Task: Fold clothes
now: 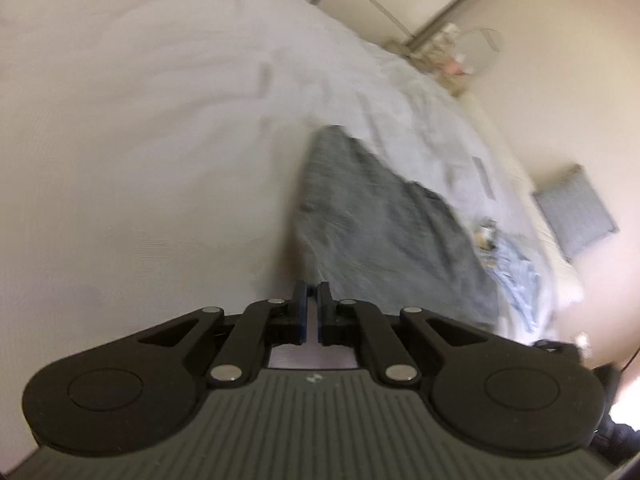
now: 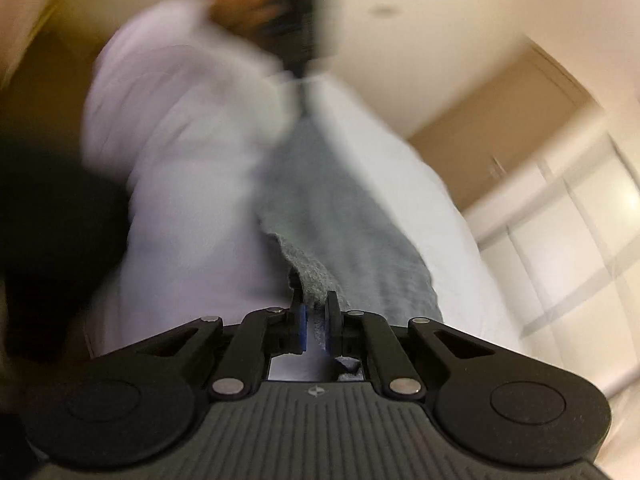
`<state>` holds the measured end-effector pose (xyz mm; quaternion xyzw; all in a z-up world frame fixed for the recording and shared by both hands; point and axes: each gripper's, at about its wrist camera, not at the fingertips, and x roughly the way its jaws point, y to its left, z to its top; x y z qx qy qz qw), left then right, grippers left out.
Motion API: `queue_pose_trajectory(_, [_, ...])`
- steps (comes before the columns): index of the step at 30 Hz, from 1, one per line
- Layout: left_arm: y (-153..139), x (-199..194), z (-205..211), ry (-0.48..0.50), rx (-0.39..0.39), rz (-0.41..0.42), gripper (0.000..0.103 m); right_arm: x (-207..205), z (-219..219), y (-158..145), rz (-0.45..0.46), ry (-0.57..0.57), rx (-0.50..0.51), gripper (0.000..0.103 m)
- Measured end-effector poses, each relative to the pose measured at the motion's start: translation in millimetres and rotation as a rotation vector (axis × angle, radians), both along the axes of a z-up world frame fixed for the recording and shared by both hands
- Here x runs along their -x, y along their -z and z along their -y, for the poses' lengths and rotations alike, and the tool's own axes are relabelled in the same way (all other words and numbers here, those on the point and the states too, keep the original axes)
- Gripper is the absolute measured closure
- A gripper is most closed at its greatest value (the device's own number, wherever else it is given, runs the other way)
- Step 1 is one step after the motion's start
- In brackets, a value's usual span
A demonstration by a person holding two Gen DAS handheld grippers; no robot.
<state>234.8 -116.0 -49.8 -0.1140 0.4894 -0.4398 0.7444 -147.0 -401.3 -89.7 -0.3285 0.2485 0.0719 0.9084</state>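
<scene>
A grey knitted garment lies stretched over the white bedding. In the left wrist view its near corner runs into my left gripper, whose jaws are shut on it. In the right wrist view the same grey garment runs away from my right gripper, which is shut on its fuzzy near edge. At the far end the cloth narrows to a point under the blurred left gripper, held by a hand with a white sleeve.
A heap of light blue clothes lies near the bed's right edge. A grey cushion sits on the floor beyond it. Small clutter stands by the far wall. Pale wardrobe doors rise at the right.
</scene>
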Motion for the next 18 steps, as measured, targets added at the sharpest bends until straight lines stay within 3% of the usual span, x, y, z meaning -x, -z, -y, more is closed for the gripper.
queue_pose_trajectory(2, [6,-2,-3,-0.020,-0.028,0.003,0.103,-3,19,-15,-0.001,0.073,-0.195,0.097])
queue_pose_trajectory(6, [0,16,2,-0.009,-0.100,0.105,0.103,-8,27,-3,-0.112,0.086,-0.281,0.092])
queue_pose_trajectory(11, [-21,60,18,0.033,-0.151,0.309,0.098,8,11,7,-0.162,0.027,-0.226,0.075])
queue_pose_trajectory(14, [-30,100,40,0.114,-0.161,0.421,0.085,23,6,12,-0.133,0.085,-0.221,0.071])
queue_pose_trajectory(18, [-22,148,81,0.242,-0.168,0.518,0.082,43,19,16,-0.080,0.224,-0.199,0.060])
